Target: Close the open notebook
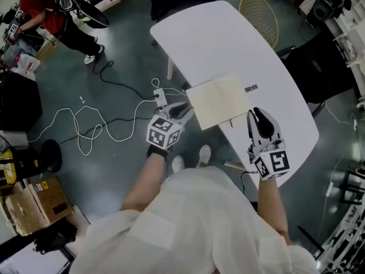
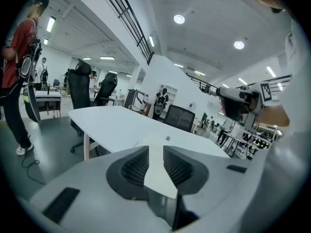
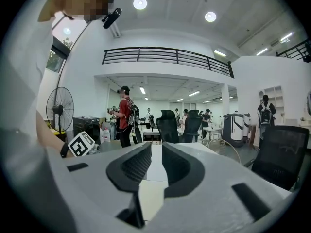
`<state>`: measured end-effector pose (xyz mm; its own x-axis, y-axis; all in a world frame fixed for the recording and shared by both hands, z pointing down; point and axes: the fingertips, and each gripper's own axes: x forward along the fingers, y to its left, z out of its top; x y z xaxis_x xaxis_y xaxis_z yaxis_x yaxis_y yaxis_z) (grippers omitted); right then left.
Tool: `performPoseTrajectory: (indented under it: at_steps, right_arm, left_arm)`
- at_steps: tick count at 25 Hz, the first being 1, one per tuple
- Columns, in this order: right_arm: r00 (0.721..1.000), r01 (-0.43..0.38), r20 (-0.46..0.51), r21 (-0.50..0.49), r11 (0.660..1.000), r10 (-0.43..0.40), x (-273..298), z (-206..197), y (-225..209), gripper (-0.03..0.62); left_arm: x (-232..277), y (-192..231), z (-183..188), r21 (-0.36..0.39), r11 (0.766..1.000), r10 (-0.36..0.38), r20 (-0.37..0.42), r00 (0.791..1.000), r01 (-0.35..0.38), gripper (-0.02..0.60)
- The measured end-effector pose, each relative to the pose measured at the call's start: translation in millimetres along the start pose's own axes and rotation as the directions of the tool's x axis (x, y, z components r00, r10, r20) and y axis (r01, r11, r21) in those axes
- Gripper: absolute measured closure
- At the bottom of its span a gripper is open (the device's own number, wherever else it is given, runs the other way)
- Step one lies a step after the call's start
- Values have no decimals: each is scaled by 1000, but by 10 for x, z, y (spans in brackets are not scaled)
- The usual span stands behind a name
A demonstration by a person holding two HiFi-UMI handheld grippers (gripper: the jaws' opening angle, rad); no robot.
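The cream notebook [image 1: 219, 101] lies flat near the table's front edge with its plain cover up. My left gripper [image 1: 183, 111] is at the notebook's left edge. In the left gripper view its jaws [image 2: 155, 152] stand almost together with a cream strip of the notebook's cover [image 2: 158, 171] filling the slit between them. My right gripper [image 1: 255, 114] rests at the notebook's near right corner, jaws nearly together. In the right gripper view [image 3: 155, 152] only table and a bit of notebook [image 3: 150, 198] show through the slit, with nothing seen gripped.
The white table [image 1: 228, 44] carries a small grey item [image 1: 251, 88] just beyond the notebook. White cables [image 1: 102, 124] trail over the floor at left. A wicker chair [image 1: 259, 16] and a black chair [image 1: 319, 67] stand by the table. A person in red [image 1: 40, 10] stands at far left.
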<state>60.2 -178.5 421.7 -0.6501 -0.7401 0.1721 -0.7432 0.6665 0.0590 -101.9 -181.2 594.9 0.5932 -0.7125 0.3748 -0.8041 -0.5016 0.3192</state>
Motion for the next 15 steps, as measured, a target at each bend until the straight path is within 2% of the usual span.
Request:
performPoseTrajectory:
  at_steps: [15]
  right_arm:
    - [1000, -9, 23, -18, 1000, 10, -35, 194, -66, 523]
  left_arm:
    - [380, 106, -513, -128, 991, 22, -152, 988, -41, 446]
